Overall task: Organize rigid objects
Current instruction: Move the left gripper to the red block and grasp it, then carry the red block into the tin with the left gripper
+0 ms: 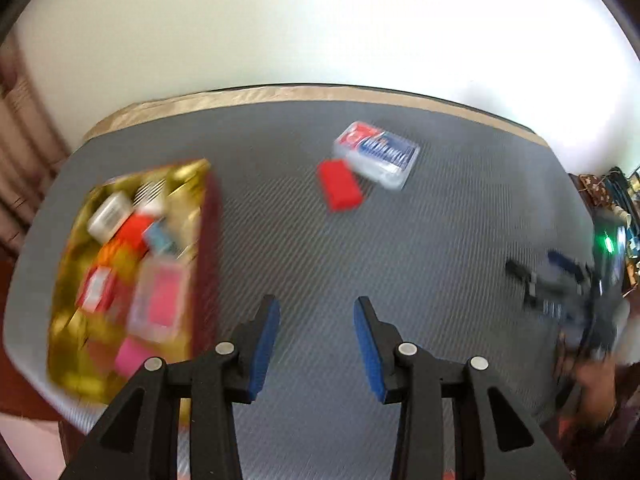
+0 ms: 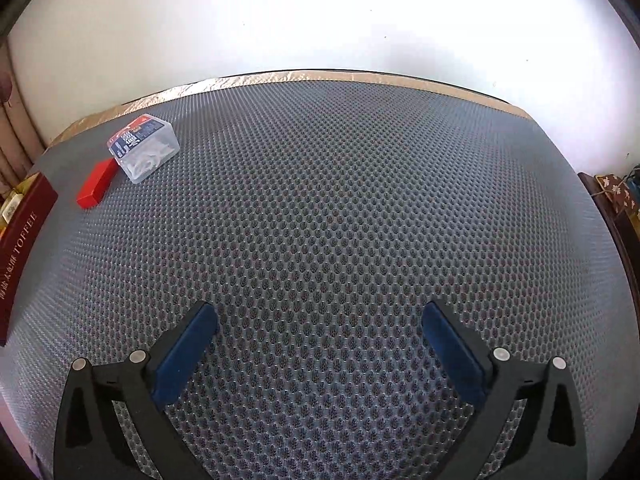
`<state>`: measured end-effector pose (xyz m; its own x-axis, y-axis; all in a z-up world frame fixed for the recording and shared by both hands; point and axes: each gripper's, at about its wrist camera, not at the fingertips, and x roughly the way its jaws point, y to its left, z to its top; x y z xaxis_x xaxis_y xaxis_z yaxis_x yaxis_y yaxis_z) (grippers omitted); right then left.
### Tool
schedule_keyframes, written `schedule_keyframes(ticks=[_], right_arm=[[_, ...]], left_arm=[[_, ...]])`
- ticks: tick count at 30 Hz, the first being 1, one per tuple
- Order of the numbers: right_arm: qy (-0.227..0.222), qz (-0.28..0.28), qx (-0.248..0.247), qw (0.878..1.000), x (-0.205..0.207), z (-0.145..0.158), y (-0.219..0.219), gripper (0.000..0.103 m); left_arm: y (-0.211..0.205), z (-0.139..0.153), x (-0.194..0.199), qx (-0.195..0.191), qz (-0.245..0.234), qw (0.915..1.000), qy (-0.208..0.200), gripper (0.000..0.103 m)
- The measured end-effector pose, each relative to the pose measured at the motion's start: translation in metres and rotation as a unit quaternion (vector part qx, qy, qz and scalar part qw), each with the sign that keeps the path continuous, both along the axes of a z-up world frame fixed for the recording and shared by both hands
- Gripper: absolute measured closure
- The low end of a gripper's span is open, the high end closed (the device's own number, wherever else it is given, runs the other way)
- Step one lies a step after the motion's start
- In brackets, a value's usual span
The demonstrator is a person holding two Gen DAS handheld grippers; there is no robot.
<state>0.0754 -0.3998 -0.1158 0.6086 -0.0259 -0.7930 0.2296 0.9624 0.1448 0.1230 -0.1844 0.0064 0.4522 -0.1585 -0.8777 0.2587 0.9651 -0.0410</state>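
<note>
A gold-lined box with dark red walls stands at the left of the grey mat and holds several small packs and cases. A red block and a clear plastic case with a red and blue label lie side by side on the mat, far ahead of my left gripper, which is open and empty. In the right wrist view the red block, the clear case and the box wall are at the far left. My right gripper is wide open and empty over bare mat.
The grey textured mat covers the table, with a tan edge at the back against a white wall. The other gripper and the hand holding it show at the right edge of the left wrist view. Dark furniture stands at the right.
</note>
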Motion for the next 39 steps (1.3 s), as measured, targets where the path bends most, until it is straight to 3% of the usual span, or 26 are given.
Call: schedule_keyframes(ticks=[5, 13, 22, 24, 28, 33, 34, 36, 39], right_arm=[[-0.022, -0.001, 0.038, 0.999, -0.009, 0.002, -0.009, 0.0], [-0.038, 0.003, 0.066, 0.997, -0.019, 0.006, -0.026, 0.0], [-0.047, 0.006, 0.082, 0.996, -0.023, 0.008, -0.031, 0.0], [-0.049, 0.007, 0.084, 0.995, -0.027, 0.01, -0.033, 0.0], [-0.051, 0.009, 0.088, 0.995, -0.028, 0.01, -0.033, 0.0], [-0.051, 0.01, 0.09, 0.995, -0.024, 0.009, -0.031, 0.0], [-0.051, 0.01, 0.091, 0.995, -0.023, 0.009, -0.031, 0.0], [-0.051, 0.01, 0.091, 0.995, -0.024, 0.009, -0.031, 0.0], [-0.051, 0.01, 0.091, 0.995, -0.024, 0.01, -0.031, 0.0]], left_arm=[[-0.023, -0.018, 0.065, -0.02, 0.004, 0.9988, 0.043, 0.063], [-0.035, -0.049, 0.124, -0.004, 0.015, 0.9971, 0.075, 0.063], [-0.045, -0.064, 0.154, 0.002, 0.008, 0.9971, 0.075, 0.062], [-0.047, -0.067, 0.162, 0.004, 0.01, 0.997, 0.076, 0.054], [-0.045, -0.079, 0.171, -0.009, 0.015, 0.9942, 0.107, 0.053], [-0.05, -0.084, 0.171, 0.011, 0.012, 0.9968, 0.078, 0.053], [-0.05, -0.084, 0.17, 0.009, 0.016, 0.9971, 0.073, 0.053], [-0.049, -0.083, 0.168, 0.018, 0.027, 0.9979, 0.056, 0.073], [-0.046, -0.08, 0.158, 0.011, 0.029, 0.998, 0.055, 0.073]])
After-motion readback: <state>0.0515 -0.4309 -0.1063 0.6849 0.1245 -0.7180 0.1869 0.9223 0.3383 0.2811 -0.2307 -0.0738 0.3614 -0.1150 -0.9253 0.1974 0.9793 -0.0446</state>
